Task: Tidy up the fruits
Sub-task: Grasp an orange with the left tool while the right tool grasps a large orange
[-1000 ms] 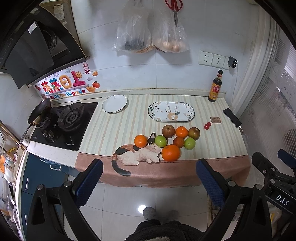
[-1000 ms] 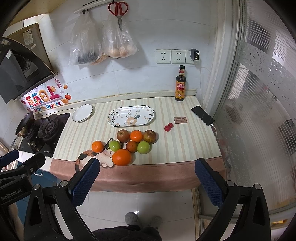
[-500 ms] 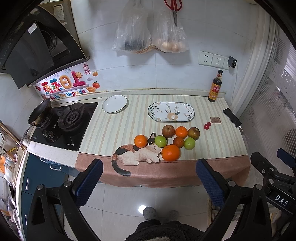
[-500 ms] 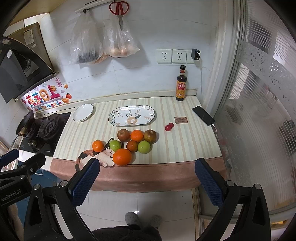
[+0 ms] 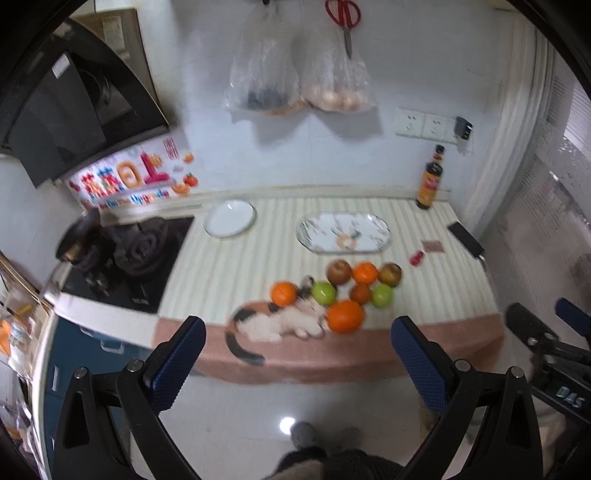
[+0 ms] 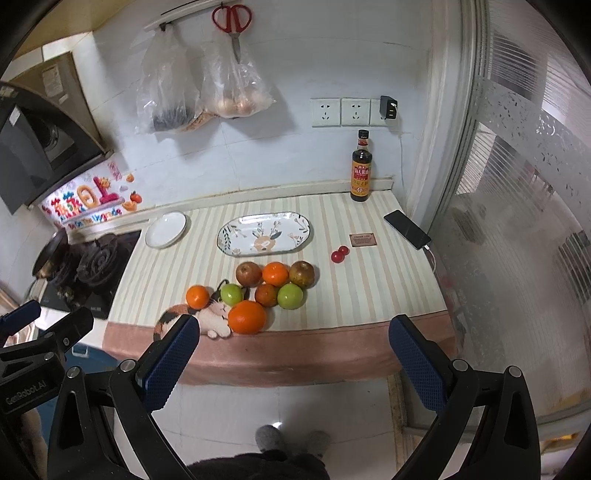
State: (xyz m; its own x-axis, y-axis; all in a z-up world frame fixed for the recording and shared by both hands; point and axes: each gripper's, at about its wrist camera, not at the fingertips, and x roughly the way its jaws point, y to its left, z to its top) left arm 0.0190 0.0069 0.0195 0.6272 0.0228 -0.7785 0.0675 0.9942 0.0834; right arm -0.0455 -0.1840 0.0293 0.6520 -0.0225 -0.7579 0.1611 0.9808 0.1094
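A cluster of fruit lies near the counter's front edge: a large orange (image 6: 246, 316) (image 5: 345, 316), a smaller orange (image 6: 197, 296), two green apples (image 6: 290, 295), red-brown apples (image 6: 248, 274) and another orange (image 6: 275, 273). Two small red tomatoes (image 6: 340, 254) lie to the right. A patterned oval plate (image 6: 264, 233) (image 5: 343, 233) and a round white plate (image 6: 166, 229) stand behind. My left gripper (image 5: 299, 362) and right gripper (image 6: 291, 360) are both open and empty, held off the counter above the floor.
A gas stove (image 6: 86, 267) with a pan is at the left. A sauce bottle (image 6: 361, 168), a phone (image 6: 407, 229) and a small card (image 6: 363, 239) are at the right. Plastic bags and scissors (image 6: 232, 22) hang on the wall. A cat-print cloth (image 6: 207, 319) covers the counter.
Both grippers have moved slightly closer to the counter; the left wrist view is now motion-blurred. Nothing on the counter has moved.
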